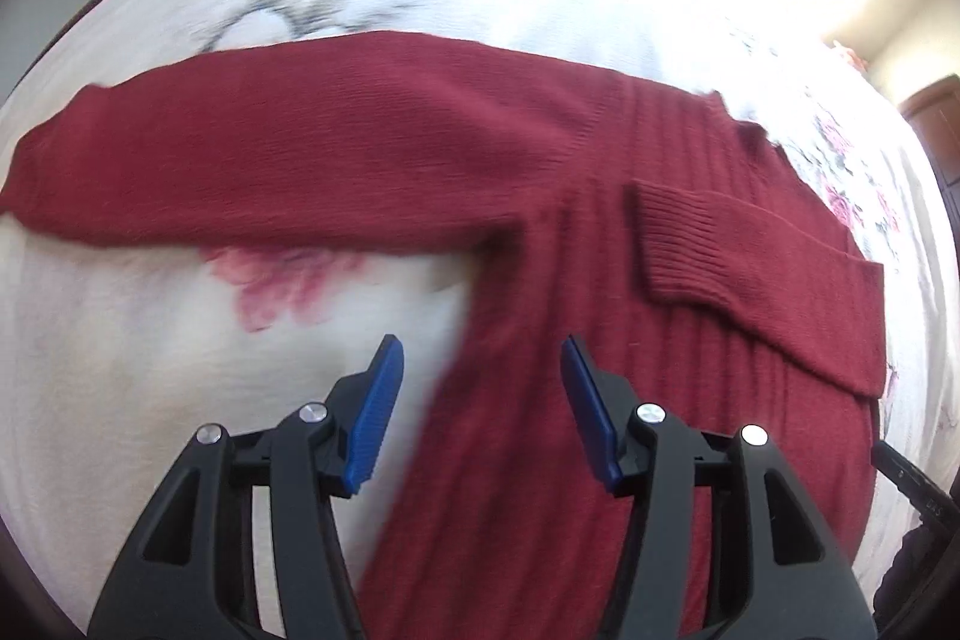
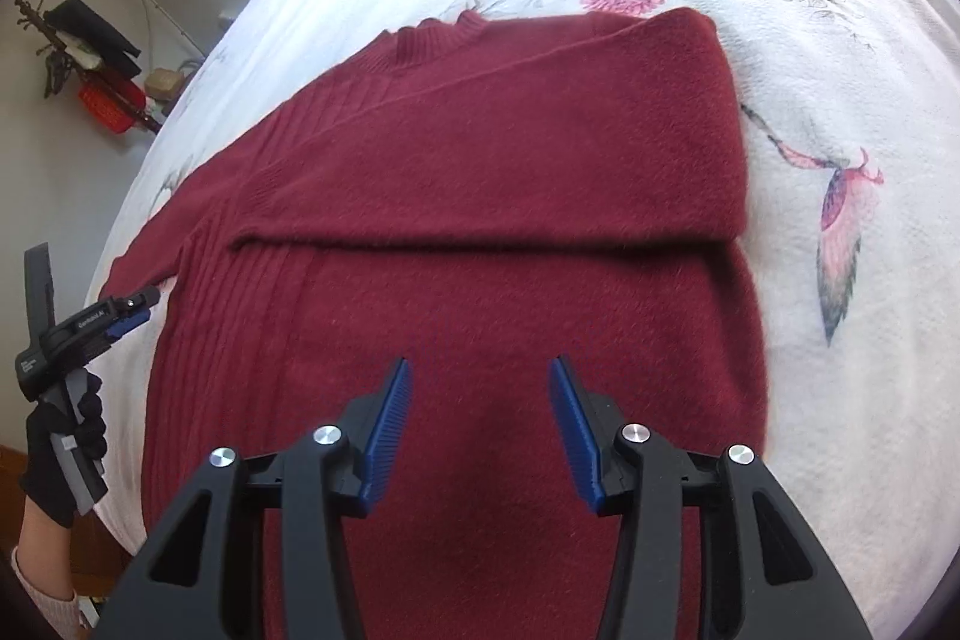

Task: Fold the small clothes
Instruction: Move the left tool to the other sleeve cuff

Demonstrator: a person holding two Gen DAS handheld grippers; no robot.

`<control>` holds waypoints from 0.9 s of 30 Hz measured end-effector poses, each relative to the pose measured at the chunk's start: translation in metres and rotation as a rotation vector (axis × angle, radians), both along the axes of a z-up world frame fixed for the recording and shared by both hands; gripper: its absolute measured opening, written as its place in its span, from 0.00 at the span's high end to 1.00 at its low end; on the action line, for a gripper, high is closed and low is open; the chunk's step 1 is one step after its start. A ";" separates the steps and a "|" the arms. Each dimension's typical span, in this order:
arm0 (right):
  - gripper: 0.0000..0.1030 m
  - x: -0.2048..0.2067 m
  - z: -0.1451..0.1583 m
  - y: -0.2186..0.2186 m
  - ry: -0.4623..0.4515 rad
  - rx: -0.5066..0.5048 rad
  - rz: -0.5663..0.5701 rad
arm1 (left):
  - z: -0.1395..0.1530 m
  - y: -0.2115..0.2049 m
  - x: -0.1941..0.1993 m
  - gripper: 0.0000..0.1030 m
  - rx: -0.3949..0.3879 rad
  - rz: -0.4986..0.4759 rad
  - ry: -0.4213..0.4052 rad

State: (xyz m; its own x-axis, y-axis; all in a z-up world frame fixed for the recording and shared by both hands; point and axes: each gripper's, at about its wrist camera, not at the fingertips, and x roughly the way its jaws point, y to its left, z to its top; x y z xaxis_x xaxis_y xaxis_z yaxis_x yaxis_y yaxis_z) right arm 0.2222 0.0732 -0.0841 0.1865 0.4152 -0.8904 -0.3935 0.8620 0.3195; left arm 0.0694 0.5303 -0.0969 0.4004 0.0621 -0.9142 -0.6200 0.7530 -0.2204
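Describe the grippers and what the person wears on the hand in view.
Both the left gripper and right gripper have black angular frames, silver round bolts and ribbed blue pads. From the side, the left gripper carries small white lettering. The left hand wears a black glove over a pale knitted cuff.

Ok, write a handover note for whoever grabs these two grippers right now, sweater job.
Left gripper: open, empty, above the sweater's side edge.
Right gripper: open, empty, above the body.
Dark red knitted sweater lies flat on the white floral bedspread.
Done: one sleeve folded across the chest.
Left: the other sleeve, still stretched out sideways, then folding the body.
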 end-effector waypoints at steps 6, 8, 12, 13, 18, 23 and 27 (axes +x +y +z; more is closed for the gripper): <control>0.53 -0.024 -0.006 0.022 0.011 -0.017 0.055 | 0.005 0.106 -0.086 0.47 0.007 0.256 -0.006; 0.53 -0.025 -0.010 0.032 0.017 -0.031 0.067 | 0.007 0.136 -0.109 0.47 -0.003 0.327 -0.018; 0.53 -0.024 -0.013 0.047 0.018 -0.047 0.088 | 0.004 0.180 -0.137 0.47 -0.026 0.426 -0.029; 0.53 -0.024 -0.014 0.051 0.020 -0.051 0.092 | 0.003 0.188 -0.143 0.47 -0.035 0.447 -0.037; 0.53 -0.028 -0.015 0.072 0.018 -0.051 0.127 | -0.008 0.216 -0.160 0.47 -0.095 0.521 -0.104; 0.53 -0.044 -0.012 0.098 0.004 -0.057 0.195 | -0.014 0.237 -0.166 0.47 -0.134 0.574 -0.178; 0.53 -0.057 -0.013 0.117 -0.001 -0.063 0.237 | -0.020 0.255 -0.170 0.47 -0.174 0.619 -0.225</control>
